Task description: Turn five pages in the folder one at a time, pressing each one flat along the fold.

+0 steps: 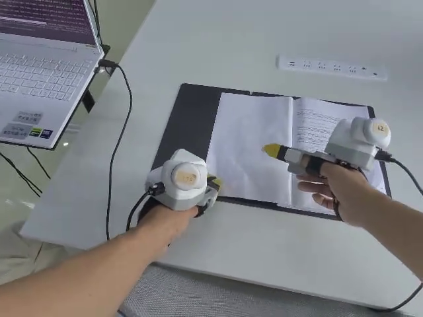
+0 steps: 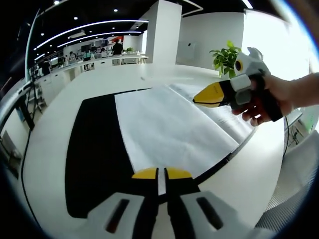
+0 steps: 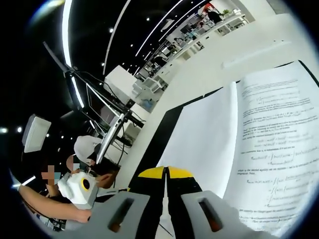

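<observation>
In the head view, the folder [image 1: 188, 125] lies open on the white table [image 1: 264, 39]. A blank page [image 1: 251, 152] lies on its left side and a printed page [image 1: 320, 122] on its right. The left gripper [image 1: 213, 183] sits at the near left corner of the blank page. The right gripper [image 1: 271, 150] points its yellow tips over the blank page, just beside the fold [image 1: 291, 145]. A laptop [image 1: 39, 66] is off to the left and a power strip [image 1: 330, 67] lies past the folder.

In the left gripper view, the left gripper's [image 2: 158, 174] jaws are closed, with just a thin gap. They sit at the near edge of the blank page [image 2: 164, 129]. I cannot tell if they touch the paper. The right gripper [image 2: 202, 97] comes in from the right, above the page.

In the right gripper view, the right gripper's [image 3: 166, 173] jaws are closed too and hold nothing. They are low over the blank page [image 3: 204, 144], close to the fold.

I think a page is turned over and now needs pressing flat. Next, the right tips should go down onto the paper and slide along the fold. Then a gripper must lift just one sheet from the printed side.
</observation>
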Demonstrator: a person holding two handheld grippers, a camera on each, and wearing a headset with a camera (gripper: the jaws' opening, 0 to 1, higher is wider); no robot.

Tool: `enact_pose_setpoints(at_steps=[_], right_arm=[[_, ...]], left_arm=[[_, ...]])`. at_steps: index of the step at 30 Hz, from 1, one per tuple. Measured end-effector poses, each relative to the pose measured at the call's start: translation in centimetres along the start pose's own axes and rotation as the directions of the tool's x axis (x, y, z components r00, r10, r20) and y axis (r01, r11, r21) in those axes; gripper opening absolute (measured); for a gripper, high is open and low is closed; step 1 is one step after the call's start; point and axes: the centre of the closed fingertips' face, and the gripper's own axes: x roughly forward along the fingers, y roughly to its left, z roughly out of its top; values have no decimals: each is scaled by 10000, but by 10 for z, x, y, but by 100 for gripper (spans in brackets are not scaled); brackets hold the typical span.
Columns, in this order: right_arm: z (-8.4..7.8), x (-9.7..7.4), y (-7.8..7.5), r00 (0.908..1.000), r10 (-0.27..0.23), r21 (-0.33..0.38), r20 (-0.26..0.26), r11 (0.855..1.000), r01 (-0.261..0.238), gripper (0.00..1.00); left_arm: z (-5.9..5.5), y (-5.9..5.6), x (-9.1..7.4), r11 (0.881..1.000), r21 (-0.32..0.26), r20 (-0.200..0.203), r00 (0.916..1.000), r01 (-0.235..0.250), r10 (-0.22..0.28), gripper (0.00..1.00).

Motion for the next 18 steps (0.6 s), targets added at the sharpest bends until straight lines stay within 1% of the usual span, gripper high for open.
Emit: enact_pose_setpoints(at_steps=[1,2,3,4,5,7,9,10,11,13,14,16,17,18], right_arm=[[2,0,-5,10000,-61,48,-34,10000,61,0],[3,0,-9,9999,-106,95,-29,9999,106,0],[4,0,-11,9999,-132,135,-26,9998,132,0],[5,1,-13,9998,-158,251,-93,9996,160,0],[6,1,-16,9997,-198,282,-123,9994,202,0],[9,2,-20,9995,-298,404,-89,9987,301,0],[16,4,-29,9994,-351,637,2,9974,351,0],[19,7,-38,9991,-420,783,-22,9960,420,0],[22,9,-47,9980,-629,852,-47,9944,631,0],[28,12,-68,9941,-1080,740,-33,9914,1079,0],[31,13,-74,9930,-1179,796,-2,9899,1176,0],[37,15,-88,9915,-1300,1148,84,9851,1282,0],[44,18,-87,9953,-902,1785,356,9805,825,0],[47,19,-89,9952,-881,1921,429,9782,783,0]], left_arm=[[-4,2,0,9999,34,-104,9999,-107,107,2],[-3,4,-1,9998,-56,86,9998,-167,167,1],[-2,4,-1,9996,-190,150,9997,-202,204,1],[-2,5,-2,9996,-150,217,9994,-257,260,0],[-2,6,-2,9994,-155,222,9992,-318,322,0],[-3,5,-3,9994,-196,244,9993,-285,289,0],[-3,5,-2,9987,375,238,9991,-354,345,0],[-3,4,-2,9971,645,200,9991,-397,385,0],[-3,4,-1,9954,848,180,9989,-436,423,0],[-4,3,0,9949,868,200,9986,-512,496,0],[-4,4,0,9951,827,215,9984,-541,525,0],[-4,6,0,9962,671,306,9981,-557,537,0],[-4,6,0,9967,611,334,9981,-538,519,0],[-4,6,-1,9971,559,346,9981,-522,503,0]])
